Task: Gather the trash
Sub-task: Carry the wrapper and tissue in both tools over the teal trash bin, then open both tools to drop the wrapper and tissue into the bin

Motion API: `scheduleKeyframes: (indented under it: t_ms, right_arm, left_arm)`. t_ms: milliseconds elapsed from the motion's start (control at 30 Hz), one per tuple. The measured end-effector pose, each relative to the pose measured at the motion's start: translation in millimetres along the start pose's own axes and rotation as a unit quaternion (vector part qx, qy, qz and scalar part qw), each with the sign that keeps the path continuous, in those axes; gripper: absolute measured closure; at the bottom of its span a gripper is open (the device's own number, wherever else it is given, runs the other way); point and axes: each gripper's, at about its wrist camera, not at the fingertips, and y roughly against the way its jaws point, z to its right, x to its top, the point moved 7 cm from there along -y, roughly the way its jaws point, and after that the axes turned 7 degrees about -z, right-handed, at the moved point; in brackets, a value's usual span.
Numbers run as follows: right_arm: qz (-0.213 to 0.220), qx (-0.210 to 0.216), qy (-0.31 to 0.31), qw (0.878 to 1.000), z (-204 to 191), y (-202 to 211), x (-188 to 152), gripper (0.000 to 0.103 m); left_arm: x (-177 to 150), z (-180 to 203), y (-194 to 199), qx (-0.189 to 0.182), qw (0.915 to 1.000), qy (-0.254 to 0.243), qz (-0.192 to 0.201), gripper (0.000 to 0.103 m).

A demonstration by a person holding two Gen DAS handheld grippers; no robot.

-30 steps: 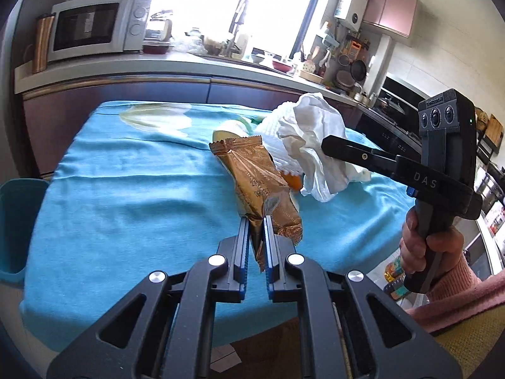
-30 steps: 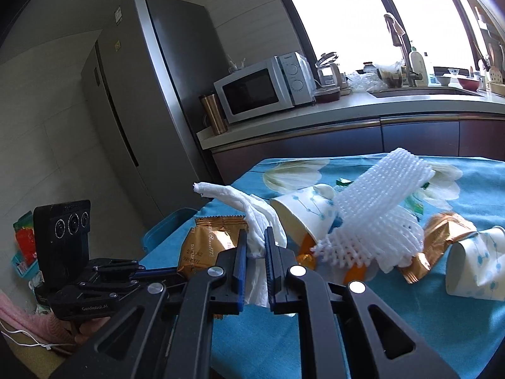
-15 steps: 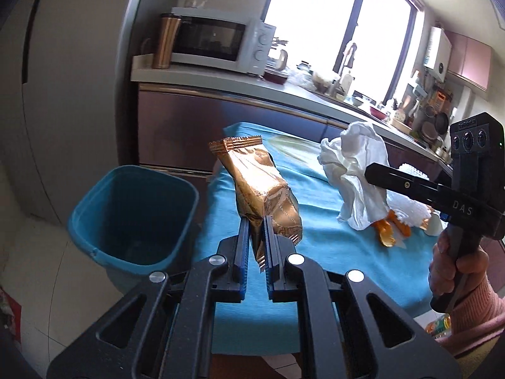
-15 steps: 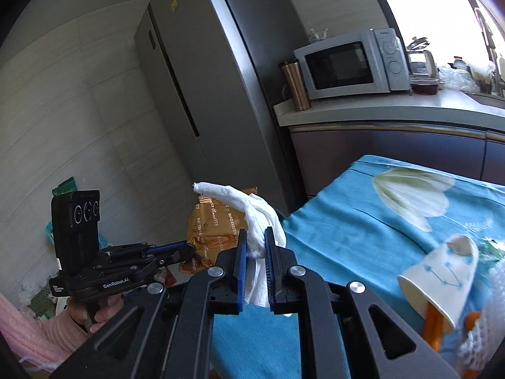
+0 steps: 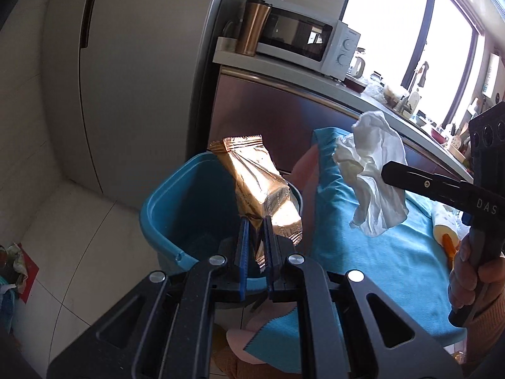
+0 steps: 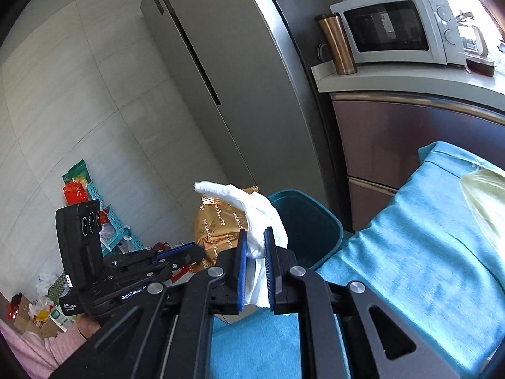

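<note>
The left gripper (image 5: pixel 255 240) had its 2 blue-padded fingers pinched on the lower edge of a shiny gold foil snack wrapper (image 5: pixel 258 186), which stood up from the jaws, tilted, with its crimped top end pointing away. The wrapper hung over the open mouth of a teal plastic trash bin (image 5: pixel 164 195) that stood on the pale tiled floor just beside the table edge. In the right wrist view the same wrapper (image 6: pixel 217 230) showed printed lettering on its face.

The right gripper (image 6: pixel 255 252) was clamped on a crumpled white paper tissue (image 6: pixel 252 211); one twisted end stuck up and to the left, and the rest bunched between and below the pads. Seen from the left wrist camera, the tissue (image 5: pixel 372 177) was held in the air above the near corner of the table, which was covered by a turquoise cloth (image 5: pixel 378 252). It was to the right of the bin and not over its opening. From the right wrist camera the bin (image 6: pixel 303 218) lay just beyond the tissue.

Behind stood a tall grey refrigerator (image 6: pixel 221 79), and on the counter a white microwave oven (image 6: pixel 397 28) sat next to a copper-coloured metal tumbler (image 6: pixel 337 44).
</note>
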Motion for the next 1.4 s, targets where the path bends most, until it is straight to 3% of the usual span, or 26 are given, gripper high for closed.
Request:
scheduleKeyframes:
  t_ms: [400,800,1133,1200,1400]
  right_arm:
    - [-0.059,-0.020,-0.018,0.998,0,-72,17,0.094]
    - [-0.117,-0.041,-0.042,0.991,19,-120,18,0.092]
    - [-0.125,-0.058,-0.073,0.988,35,-120,13,0.083]
    - [-0.125,-0.061,-0.077,0.987,37,-119,12,0.076]
    - [-0.115,-0.063,-0.080,0.988,40,-111,10,0.072]
  left_arm:
    - [-1,-35,-36,0.032,0.9988,0.018,-0.032,0.094]
    - [-8,-45,-68,0.040,0.9962,0.033,-0.070,0.093]
    - [-13,-43,-96,0.023,0.9936,0.044,-0.101,0.091]
    - [-14,-42,-100,0.022,0.9931,0.047,-0.106,0.090]
    - [-13,-33,-94,0.020,0.9946,0.043,-0.093,0.088]
